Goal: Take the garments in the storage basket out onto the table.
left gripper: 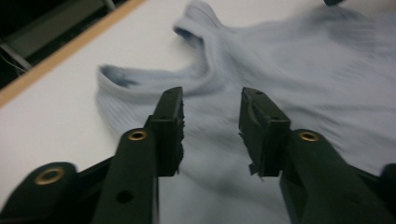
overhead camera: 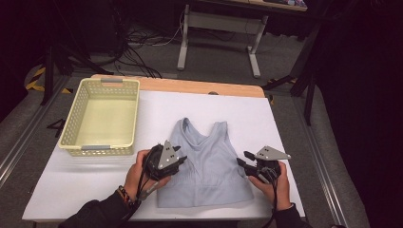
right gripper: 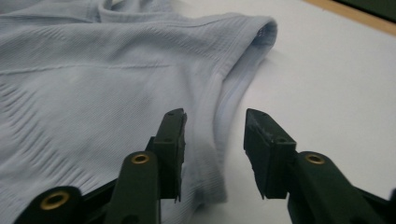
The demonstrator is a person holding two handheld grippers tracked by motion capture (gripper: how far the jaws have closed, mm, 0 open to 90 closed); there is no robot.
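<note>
A pale blue sleeveless top [overhead camera: 204,164] lies flat on the white table, straps toward the far side. My left gripper [overhead camera: 182,159] hovers over its left edge, jaws apart with no cloth pinched; in the left gripper view [left gripper: 211,126] the ribbed fabric [left gripper: 299,79] lies below the open jaws. My right gripper [overhead camera: 241,160] sits at the top's right edge. In the right gripper view [right gripper: 214,144] its jaws stand apart over the side seam [right gripper: 229,100], gripping nothing.
A cream plastic basket [overhead camera: 102,116] stands empty at the table's far left. The table's wooden far edge [overhead camera: 199,86] runs behind the white sheet. Beyond it are a desk frame [overhead camera: 218,28] and floor cables.
</note>
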